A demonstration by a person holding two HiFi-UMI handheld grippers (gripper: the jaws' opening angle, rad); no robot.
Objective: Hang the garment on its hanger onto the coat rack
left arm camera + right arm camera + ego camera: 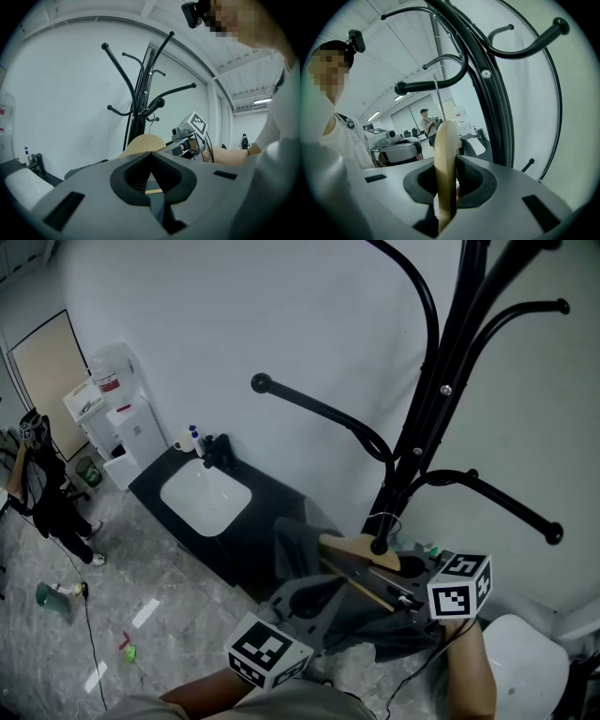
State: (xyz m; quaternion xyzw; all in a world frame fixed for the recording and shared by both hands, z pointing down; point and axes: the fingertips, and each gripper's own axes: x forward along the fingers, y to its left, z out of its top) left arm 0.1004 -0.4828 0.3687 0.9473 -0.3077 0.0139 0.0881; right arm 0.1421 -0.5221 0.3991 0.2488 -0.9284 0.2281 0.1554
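The black coat rack (441, 395) rises just ahead of and above my right gripper (447, 180), its curved arms spreading overhead. The dark grey garment (298, 554) droops between my two grippers. My left gripper (150, 180) is clamped on a fold of it (a sliver of wooden bar shows just past the jaws). The wooden hanger (446, 154) stands edge-on in my right gripper, whose jaws are closed on it. Its metal hook (437, 103) reaches up beside a lower rack arm; I cannot tell whether they touch.
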